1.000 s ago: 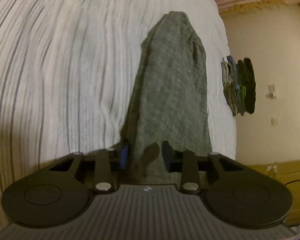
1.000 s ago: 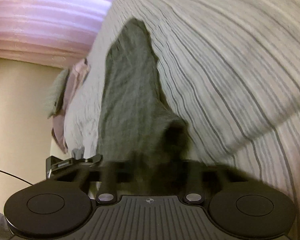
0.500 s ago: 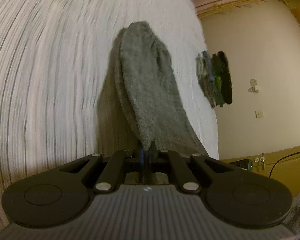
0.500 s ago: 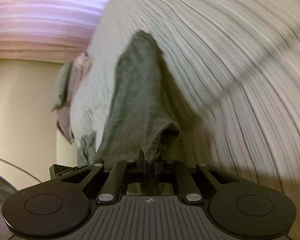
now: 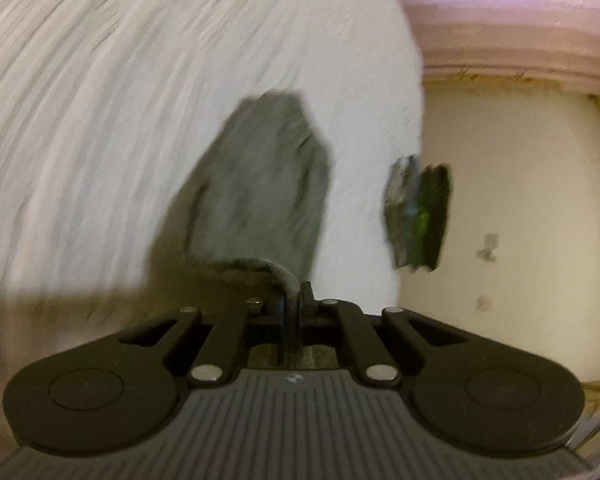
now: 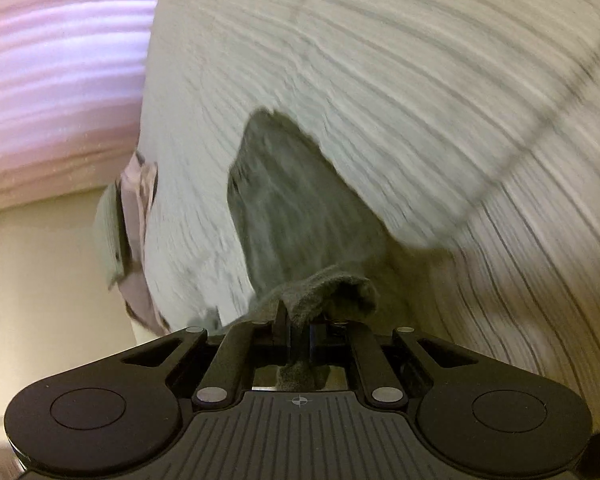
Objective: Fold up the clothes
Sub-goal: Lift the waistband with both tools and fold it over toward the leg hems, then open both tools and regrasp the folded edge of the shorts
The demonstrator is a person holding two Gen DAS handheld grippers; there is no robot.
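Observation:
A grey knit garment (image 5: 260, 184) lies on the white striped bedsheet (image 5: 100, 120), stretching away from me. My left gripper (image 5: 294, 300) is shut on its near edge, with the cloth pinched between the jaws. In the right wrist view the same grey garment (image 6: 296, 208) lies on the bedsheet (image 6: 420, 100), and my right gripper (image 6: 300, 320) is shut on another part of its near edge, which bunches up over the jaws. Both views are blurred by motion.
A stack of folded dark and green clothes (image 5: 418, 216) sits at the bed's right edge. A pink and pale green pile of clothes (image 6: 128, 236) sits at the bed's left edge. Pink curtains (image 6: 60, 80) and a cream wall (image 5: 520, 220) lie beyond.
One second ago the left jaws stood open around the garment's edge; both grippers have since shut on the edge and lifted it forward, so the garment looks shorter.

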